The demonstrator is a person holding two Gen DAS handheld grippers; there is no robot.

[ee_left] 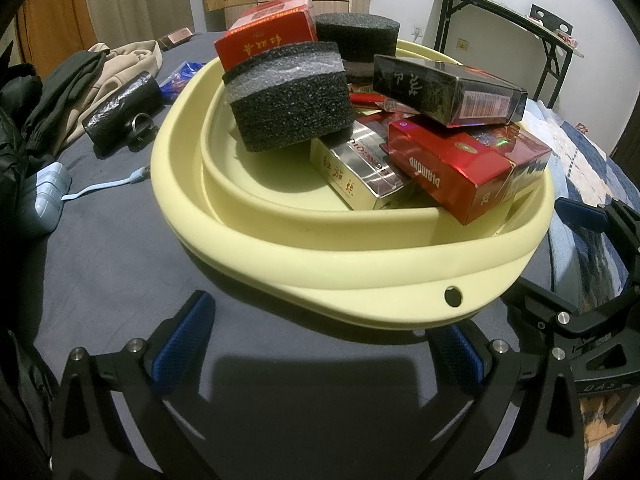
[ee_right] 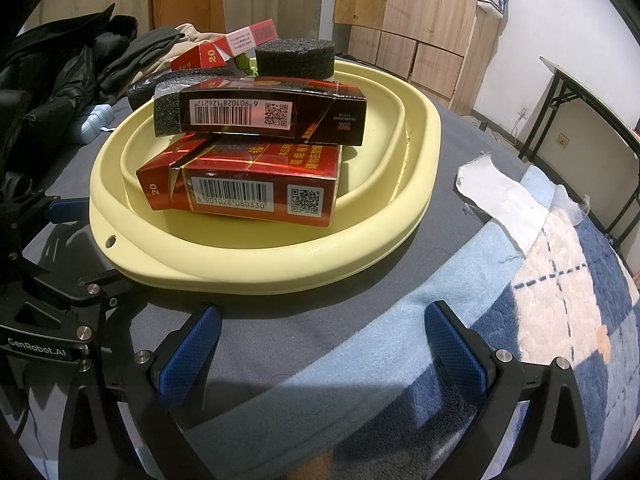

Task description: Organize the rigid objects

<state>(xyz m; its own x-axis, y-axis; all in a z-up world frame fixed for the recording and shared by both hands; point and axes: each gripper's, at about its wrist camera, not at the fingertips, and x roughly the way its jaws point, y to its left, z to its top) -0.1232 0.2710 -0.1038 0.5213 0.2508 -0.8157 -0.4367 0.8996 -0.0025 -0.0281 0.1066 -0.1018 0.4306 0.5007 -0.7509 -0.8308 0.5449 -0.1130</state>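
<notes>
Grey bedsheet [ee_left: 120,248] covers the work surface; a blue-and-white plaid blanket [ee_right: 560,300] lies over its right side, with a white cloth strip [ee_right: 504,196] on top of that. Pale yellow collapsed basin [ee_left: 304,248] sits mid-scene on the sheet, rim hole facing the near edge in the left wrist view. All task items are piled inside it: a large black foam block [ee_left: 290,100] with a grey layer at the left of the pile; a round black foam disc [ee_left: 358,38] at the far side; a red "DIAMOND" carton [ee_left: 468,164] at the near right, leaning on the inner wall; a black carton [ee_left: 448,90] resting across the top of it; a silver-and-cream pack [ee_left: 356,172] low in the middle; a red pack [ee_left: 264,36] at the far left, behind the foam block. Left gripper [ee_left: 320,344] hovers just near of the basin rim, blue pads spread wide, nothing between them. Right gripper [ee_right: 324,344] likewise near of the basin, over sheet and blanket edge, pads spread, holding nothing. Left of basin, well apart: heap of dark and beige clothes [ee_left: 80,76], a black pouch [ee_left: 120,112], a pale blue charger [ee_left: 44,196] with cable.
</notes>
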